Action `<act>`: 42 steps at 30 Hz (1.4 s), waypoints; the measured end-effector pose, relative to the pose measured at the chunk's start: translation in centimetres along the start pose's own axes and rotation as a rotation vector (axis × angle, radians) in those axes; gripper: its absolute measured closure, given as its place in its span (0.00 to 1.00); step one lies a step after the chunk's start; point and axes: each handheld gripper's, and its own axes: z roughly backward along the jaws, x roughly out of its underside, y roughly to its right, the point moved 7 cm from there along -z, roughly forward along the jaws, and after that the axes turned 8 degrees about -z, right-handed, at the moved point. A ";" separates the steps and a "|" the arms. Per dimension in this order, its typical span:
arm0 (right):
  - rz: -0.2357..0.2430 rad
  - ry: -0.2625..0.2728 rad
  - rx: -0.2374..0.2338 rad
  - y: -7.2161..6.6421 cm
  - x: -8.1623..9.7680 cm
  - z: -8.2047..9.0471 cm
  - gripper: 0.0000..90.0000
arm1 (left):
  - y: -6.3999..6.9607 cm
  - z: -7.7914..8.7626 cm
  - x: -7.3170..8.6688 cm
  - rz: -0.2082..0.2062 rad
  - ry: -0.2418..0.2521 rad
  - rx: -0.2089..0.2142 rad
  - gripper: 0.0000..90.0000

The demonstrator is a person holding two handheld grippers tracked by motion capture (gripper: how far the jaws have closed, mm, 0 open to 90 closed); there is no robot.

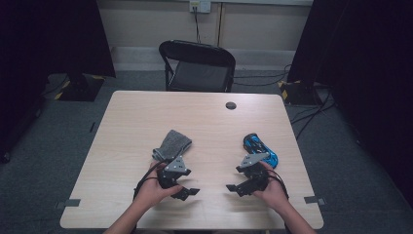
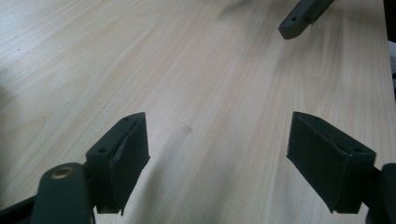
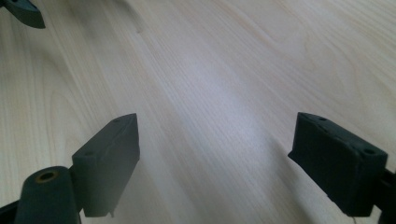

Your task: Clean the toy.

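A folded grey cloth [image 1: 171, 145] lies left of the middle of the light wooden table [image 1: 204, 122]. To the right, a blue toy car [image 1: 259, 147] sits on the wood. My left gripper [image 1: 187, 184] is just in front of the cloth, open, its jaws pointing toward the table's middle. My right gripper [image 1: 237, 179] is close in front of the car, also open, facing the left one. In the left gripper view my left gripper [image 2: 219, 154] holds nothing over bare wood, and a right gripper jaw tip [image 2: 303, 16] shows far off. The right gripper [image 3: 215, 158] is equally empty.
A black folding chair [image 1: 197, 66] stands behind the table's far edge. A small dark round cap [image 1: 231, 105] is set in the tabletop near the back. Black stands and cables [image 1: 302, 92] sit on the grey floor at both sides.
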 end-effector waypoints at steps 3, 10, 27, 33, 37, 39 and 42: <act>-0.001 -0.003 0.001 0.1 0.4 0.1 0.17 | 0.4 0.0 0.4 -0.007 -0.005 0.005 0.23; 0.009 -0.009 0.009 0.1 1.1 0.1 0.16 | 0.8 -0.1 0.9 -0.020 -0.019 0.003 0.22; 0.039 -0.011 0.017 -0.2 2.1 -0.2 0.16 | 1.8 -0.1 1.6 -0.034 -0.034 0.013 0.23; 0.069 -0.004 0.028 -0.4 2.3 -0.3 0.16 | 2.2 -0.5 1.8 -0.041 -0.034 0.014 0.22; 0.091 0.003 0.035 -0.5 2.3 -0.4 0.15 | 2.1 -0.5 2.1 -0.042 -0.038 0.007 0.22; 0.089 0.007 0.034 -0.6 2.4 -0.4 0.15 | 2.1 -0.5 2.1 -0.050 -0.043 0.005 0.22; 0.093 0.018 0.033 -0.6 2.5 -0.4 0.15 | 2.2 -0.6 2.2 -0.046 -0.039 0.003 0.22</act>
